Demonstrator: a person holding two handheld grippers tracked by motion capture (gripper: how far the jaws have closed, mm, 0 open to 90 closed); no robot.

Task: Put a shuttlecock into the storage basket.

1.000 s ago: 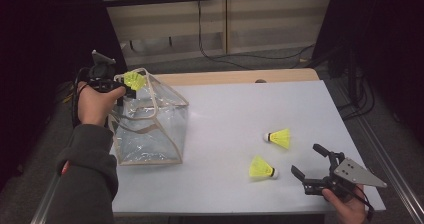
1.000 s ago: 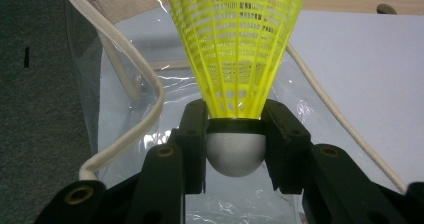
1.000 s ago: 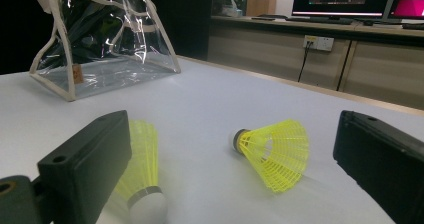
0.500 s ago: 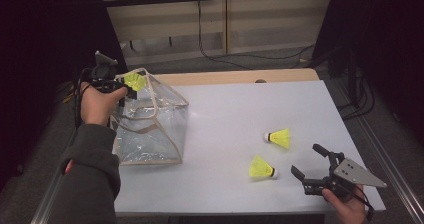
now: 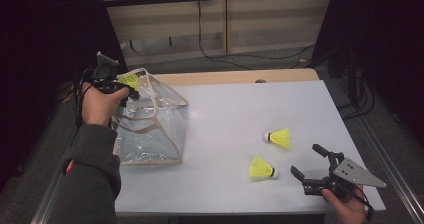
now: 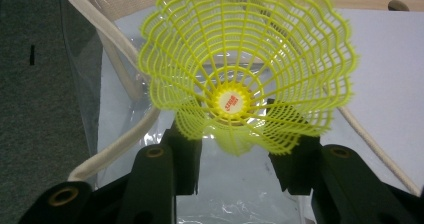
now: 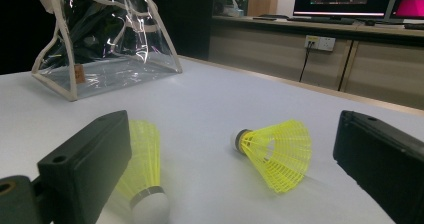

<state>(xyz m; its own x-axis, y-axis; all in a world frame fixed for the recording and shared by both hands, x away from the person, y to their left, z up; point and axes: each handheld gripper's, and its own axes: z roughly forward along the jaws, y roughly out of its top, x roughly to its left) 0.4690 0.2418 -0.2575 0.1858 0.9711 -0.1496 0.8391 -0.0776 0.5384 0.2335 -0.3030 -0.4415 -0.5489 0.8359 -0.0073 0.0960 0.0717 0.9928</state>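
A yellow shuttlecock sits between the jaws of my left gripper, its open skirt facing the camera and its lower edge pinched by both pads. The jaws have just been opening, with the shuttlecock still between them. My left gripper holds the shuttlecock over the top opening of a clear plastic bag at the table's left. Two more yellow shuttlecocks lie on the white table. My right gripper stands open just behind them, near the front right corner.
The white table ends in a wooden strip at the back. In the right gripper view the bag stands far left with cream straps. One shuttlecock lies ahead between the jaws and the other lies by the left jaw.
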